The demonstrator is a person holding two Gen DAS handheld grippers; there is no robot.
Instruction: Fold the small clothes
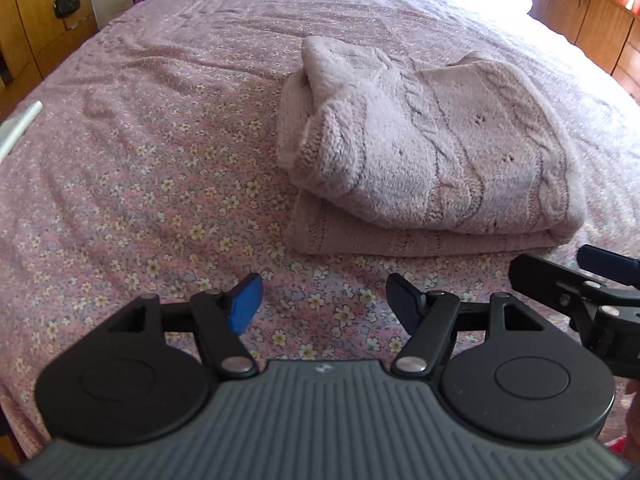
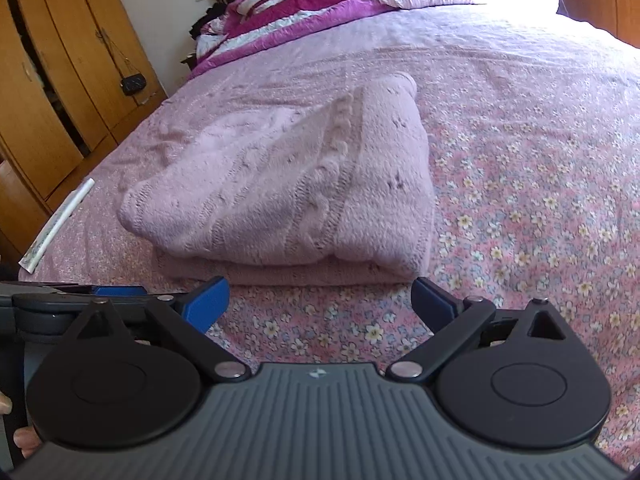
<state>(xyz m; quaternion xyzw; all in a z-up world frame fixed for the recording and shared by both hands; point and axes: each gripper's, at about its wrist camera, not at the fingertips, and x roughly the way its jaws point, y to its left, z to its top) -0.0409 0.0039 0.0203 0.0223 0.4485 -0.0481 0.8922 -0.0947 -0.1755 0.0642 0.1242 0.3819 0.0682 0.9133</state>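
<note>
A pale pink cable-knit sweater [image 1: 432,152] lies folded in a thick stack on the flowered bedspread [image 1: 140,180]. In the left wrist view my left gripper [image 1: 324,304] hovers over the bedspread just short of the sweater's near edge, blue pads apart, nothing between them. The right gripper's fingers [image 1: 576,280] show at the right edge of that view. In the right wrist view the folded sweater [image 2: 288,196] sits just beyond my right gripper [image 2: 320,304], whose jaws stand wide and empty. The left gripper's fingertip [image 2: 120,291] pokes in at the lower left.
A white rolled strip [image 2: 60,224] lies near the bed's left edge. Wooden wardrobes [image 2: 60,80] stand along the left with a small black bag [image 2: 134,83] hanging. Pillows and a magenta quilt [image 2: 304,4] are piled at the bed's head. Wooden cabinets [image 1: 592,16] line the right.
</note>
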